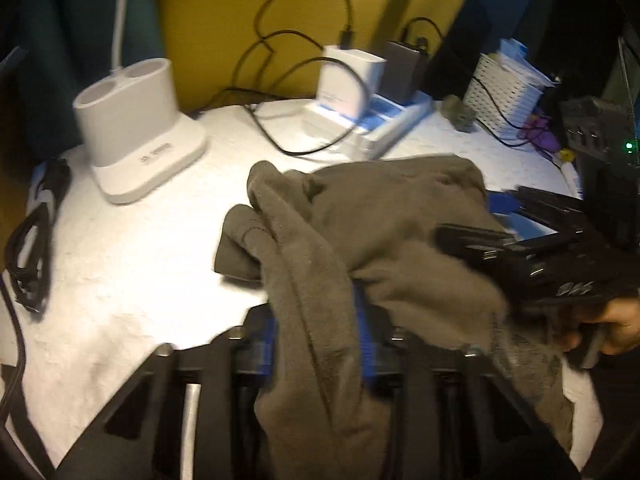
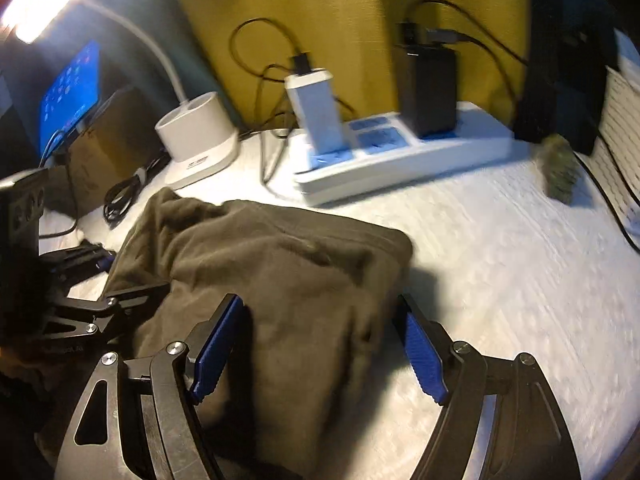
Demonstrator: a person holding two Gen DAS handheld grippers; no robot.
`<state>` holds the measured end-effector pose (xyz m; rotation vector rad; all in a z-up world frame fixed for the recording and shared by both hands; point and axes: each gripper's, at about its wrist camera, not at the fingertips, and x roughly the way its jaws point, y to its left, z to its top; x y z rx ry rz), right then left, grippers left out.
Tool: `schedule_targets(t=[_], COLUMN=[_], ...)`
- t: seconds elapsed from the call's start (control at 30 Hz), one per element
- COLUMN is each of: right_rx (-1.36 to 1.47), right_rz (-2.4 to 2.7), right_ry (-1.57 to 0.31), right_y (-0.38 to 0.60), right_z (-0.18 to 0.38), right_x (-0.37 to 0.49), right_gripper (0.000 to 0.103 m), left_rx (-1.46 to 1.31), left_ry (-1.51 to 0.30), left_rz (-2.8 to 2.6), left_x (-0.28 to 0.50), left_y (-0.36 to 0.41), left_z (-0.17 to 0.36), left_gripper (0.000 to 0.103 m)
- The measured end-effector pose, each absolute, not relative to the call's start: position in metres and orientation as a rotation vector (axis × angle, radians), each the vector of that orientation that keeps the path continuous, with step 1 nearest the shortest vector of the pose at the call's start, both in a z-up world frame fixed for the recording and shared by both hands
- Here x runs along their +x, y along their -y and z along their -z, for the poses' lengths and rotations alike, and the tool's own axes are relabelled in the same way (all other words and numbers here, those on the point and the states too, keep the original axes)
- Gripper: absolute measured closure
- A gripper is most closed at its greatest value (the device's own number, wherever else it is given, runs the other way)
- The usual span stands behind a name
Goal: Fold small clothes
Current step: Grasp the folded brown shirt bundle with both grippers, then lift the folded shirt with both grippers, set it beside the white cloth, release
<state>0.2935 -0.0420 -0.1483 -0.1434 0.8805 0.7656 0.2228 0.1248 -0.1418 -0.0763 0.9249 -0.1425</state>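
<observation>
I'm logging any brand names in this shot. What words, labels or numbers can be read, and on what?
None can be read.
Lamp base: small grey print on the front, too blurred.
White charger: faint print, too blurred.
Screen: icons only, too small.

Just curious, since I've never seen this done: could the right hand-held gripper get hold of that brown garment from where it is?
Probably yes. The right hand-held gripper stands open with the brown garment between its fingers, and nothing blocks them.

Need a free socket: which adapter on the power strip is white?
The white adapter, nearer the lamp base; the other adapter is black.
</observation>
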Motion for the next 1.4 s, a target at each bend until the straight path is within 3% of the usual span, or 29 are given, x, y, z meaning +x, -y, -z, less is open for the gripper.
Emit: schedule_targets(t=[0.07, 0.1, 0.13, 0.17, 0.23, 0.97, 1.4], right_rx=[-0.179, -0.183, -0.185, -0.186, -0.198, -0.258, -0.242], right_rz=[-0.776, -0.786, -0.790, -0.802, -0.813, -0.819, -0.866], right_ry=[-0.870, -0.870, -0.869, -0.872, -0.870, -0.595, -0.373], right_y=[0.032, 0.030, 0.028, 0.026, 0.022, 0.048, 0.065], right_z=[0.149, 0.149, 0.149, 0.149, 0.150, 0.051, -0.020], right_x=[0.291, 0.290, 0.288, 0.288, 0.285, 0.179, 0.088], right_gripper=[0.025, 0.030, 0.056, 0.073, 0.081, 0.085, 0.085], left_rx=[-0.054, -0.068, -0.077, -0.074, -0.060, -0.053, -0.049], left_ry=[-0.899, -0.895, -0.893, -0.890, -0.880, -0.579, -0.361], left_rz=[0.137, 0.138, 0.141, 0.144, 0.137, 0.112, 0.078], left_x=[0.221, 0.221, 0.220, 0.220, 0.218, 0.132, 0.037], left_y=[-0.121, -0.122, -0.122, -0.121, -0.119, -0.100, -0.098], left_z=[0.142, 0.142, 0.142, 0.141, 0.139, 0.053, -0.010], left_gripper=[0.078, 0.079, 0.081, 0.082, 0.084, 0.087, 0.087])
